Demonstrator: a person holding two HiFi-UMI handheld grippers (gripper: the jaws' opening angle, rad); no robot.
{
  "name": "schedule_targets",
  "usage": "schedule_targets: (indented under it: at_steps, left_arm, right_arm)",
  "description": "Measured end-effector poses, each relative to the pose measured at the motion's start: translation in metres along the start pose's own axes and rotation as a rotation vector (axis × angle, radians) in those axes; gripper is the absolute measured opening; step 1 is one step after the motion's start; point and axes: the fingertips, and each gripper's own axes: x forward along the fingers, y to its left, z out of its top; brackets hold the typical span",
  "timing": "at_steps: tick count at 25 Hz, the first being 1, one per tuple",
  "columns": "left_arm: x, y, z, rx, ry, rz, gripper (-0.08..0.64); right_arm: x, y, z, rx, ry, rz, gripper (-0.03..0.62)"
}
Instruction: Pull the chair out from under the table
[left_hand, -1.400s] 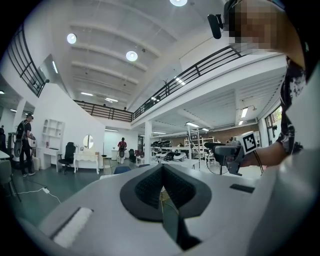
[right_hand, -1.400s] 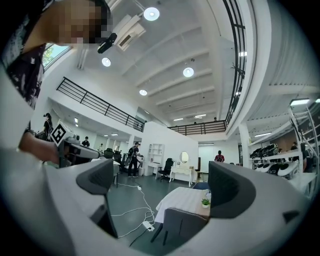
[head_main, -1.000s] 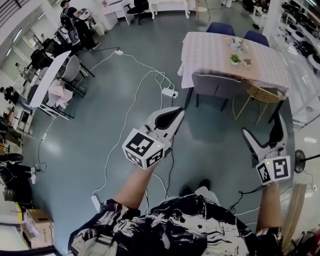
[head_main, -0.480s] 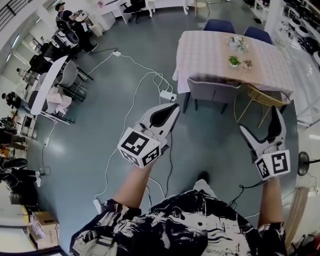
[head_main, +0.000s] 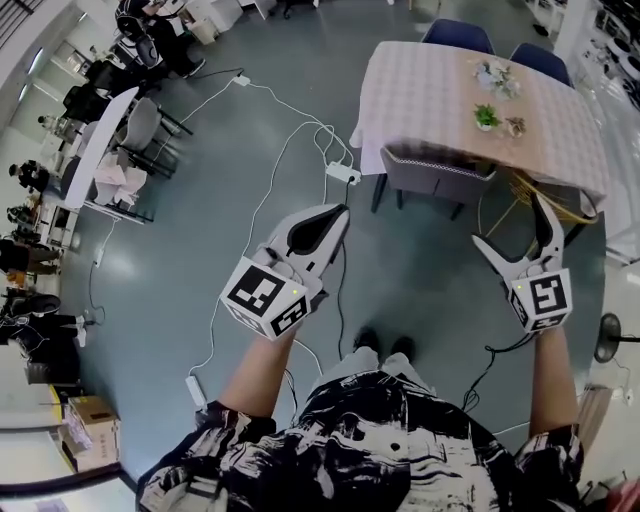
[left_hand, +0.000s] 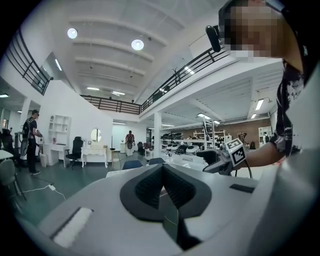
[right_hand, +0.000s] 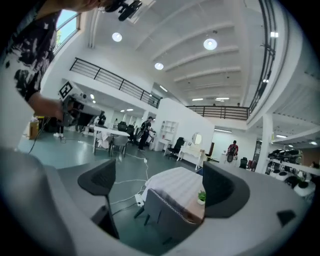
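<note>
A grey upholstered chair (head_main: 436, 174) stands tucked at the near edge of a table with a pale checked cloth (head_main: 440, 90). In the right gripper view the same chair (right_hand: 162, 209) shows between the jaws but well beyond them, in front of the table (right_hand: 175, 181). My right gripper (head_main: 512, 224) is open and empty, held in the air short of the table's right end. My left gripper (head_main: 337, 214) is shut on nothing, off to the chair's left and nearer me. In the left gripper view its pads (left_hand: 150, 186) meet.
A gold wire chair (head_main: 545, 192) sits at the table's right end, with two blue chairs (head_main: 456, 32) on the far side. A small plant (head_main: 487, 116) stands on the cloth. A power strip (head_main: 341, 172) and white cables (head_main: 262, 200) lie left of the chair. Desks and people are far left.
The table and grey chair have come nearer as I walked toward them. Both grippers stay raised in front, the right one now closer to the table's edge.
</note>
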Motion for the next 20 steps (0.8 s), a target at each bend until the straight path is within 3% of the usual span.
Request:
schedule_targets:
  at_steps: [10,15,20]
  left_arm:
    - [-0.004,0.042,-0.038,-0.067,0.013,-0.039,0.005]
    - [-0.008,0.069,-0.075,-0.097,0.035,-0.036,0.005]
    - [-0.006,0.102,-0.099,-0.118,0.047,-0.011,0.005]
  right_arm:
    - [0.18,-0.014,-0.149,-0.478,0.551,0.277,0.531]
    - [0.268,0.0,-0.235,-0.577,0.746,0.432,0.531]
    - [0.32,0.007,-0.303,-0.614,0.873,0.498,0.531]
